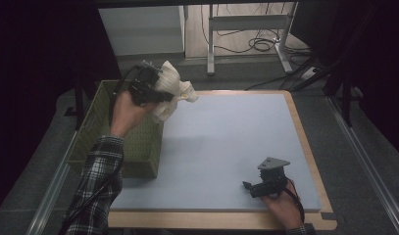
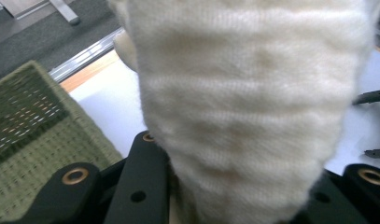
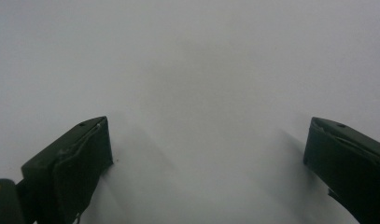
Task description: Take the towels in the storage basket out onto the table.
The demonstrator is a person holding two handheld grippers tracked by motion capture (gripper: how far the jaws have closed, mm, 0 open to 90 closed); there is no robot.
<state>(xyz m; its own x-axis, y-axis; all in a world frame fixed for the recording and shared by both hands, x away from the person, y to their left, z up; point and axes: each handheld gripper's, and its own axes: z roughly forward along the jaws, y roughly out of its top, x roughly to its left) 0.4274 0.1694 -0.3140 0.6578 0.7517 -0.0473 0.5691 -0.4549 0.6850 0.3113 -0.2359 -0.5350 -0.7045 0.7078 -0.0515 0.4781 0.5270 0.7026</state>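
Two black jaws of the right gripper [image 3: 208, 163] are seen spread wide apart above a pale mat [image 3: 192, 70], with nothing held between them.

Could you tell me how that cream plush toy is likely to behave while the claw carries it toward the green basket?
The plush toy looks soft and probably light: the left claw lifts it by one pinch. Its knit pile bulges between the jaws, so it likely squashes rather than slips. Its loose limbs may flop, perhaps snagging the basket rim.
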